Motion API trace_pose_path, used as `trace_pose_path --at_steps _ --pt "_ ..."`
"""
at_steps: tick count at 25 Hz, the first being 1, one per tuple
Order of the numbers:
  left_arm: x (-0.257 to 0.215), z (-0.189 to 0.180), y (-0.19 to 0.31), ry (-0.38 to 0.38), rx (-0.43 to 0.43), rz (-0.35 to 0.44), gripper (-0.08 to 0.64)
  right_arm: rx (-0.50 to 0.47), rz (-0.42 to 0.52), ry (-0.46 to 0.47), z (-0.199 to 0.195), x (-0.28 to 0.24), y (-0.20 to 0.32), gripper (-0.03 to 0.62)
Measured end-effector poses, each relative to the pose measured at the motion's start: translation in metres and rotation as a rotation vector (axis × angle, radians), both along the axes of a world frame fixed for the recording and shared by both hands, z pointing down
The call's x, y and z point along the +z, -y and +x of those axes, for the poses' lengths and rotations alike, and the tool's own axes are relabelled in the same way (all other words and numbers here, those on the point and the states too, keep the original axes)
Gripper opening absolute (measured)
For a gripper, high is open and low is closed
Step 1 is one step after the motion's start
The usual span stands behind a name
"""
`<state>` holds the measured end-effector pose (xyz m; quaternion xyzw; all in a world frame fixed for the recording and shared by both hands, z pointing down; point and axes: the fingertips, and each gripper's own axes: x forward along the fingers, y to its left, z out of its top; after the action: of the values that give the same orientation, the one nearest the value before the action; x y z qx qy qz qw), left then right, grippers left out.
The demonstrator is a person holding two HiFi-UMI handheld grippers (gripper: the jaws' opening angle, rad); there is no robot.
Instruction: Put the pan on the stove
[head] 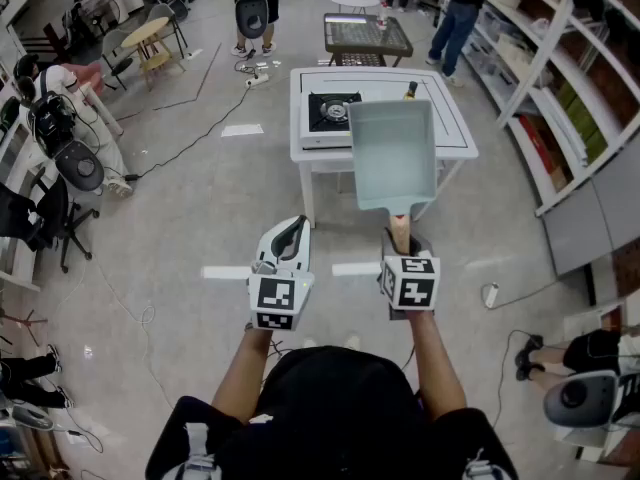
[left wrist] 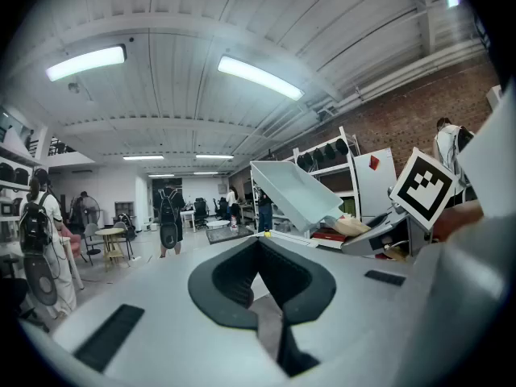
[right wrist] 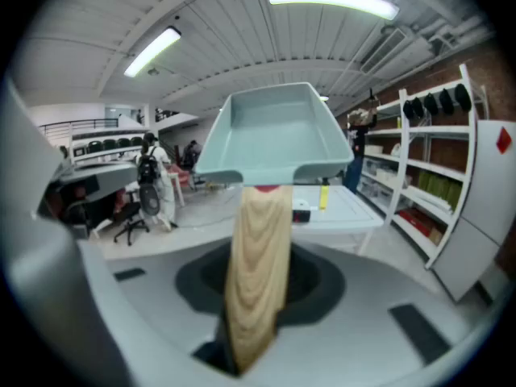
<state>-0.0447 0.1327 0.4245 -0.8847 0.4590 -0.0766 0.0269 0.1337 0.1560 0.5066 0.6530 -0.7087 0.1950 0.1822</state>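
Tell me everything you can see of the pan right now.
The pale blue-green rectangular pan has raised walls, an empty inside and a light wooden handle. The right gripper is shut on that handle; nothing else touches it. It hangs in the air, handle toward the person, before the white table, not yet on the black gas stove.

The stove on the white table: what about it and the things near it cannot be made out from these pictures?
The stove: in the head view the held pan covers its right side, and its knobs are too small to tell.
The small yellow-topped item on the table: too small to identify in the head view.
The table's middle is hidden behind the pan in the head view.
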Motion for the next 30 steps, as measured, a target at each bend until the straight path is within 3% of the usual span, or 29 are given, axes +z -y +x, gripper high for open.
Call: trace_pose_path --at_steps 7,30 --pt "0.003 0.007 -0.002 0.002 -0.003 -0.003 0.024 0.004 0.003 0.051 0.005 0.002 -0.002 0.120" --pt "0.015 0.049 -0.003 0.021 -0.072 -0.008 0.023 -0.076 -0.002 0.051 0.047 0.009 0.012 0.121"
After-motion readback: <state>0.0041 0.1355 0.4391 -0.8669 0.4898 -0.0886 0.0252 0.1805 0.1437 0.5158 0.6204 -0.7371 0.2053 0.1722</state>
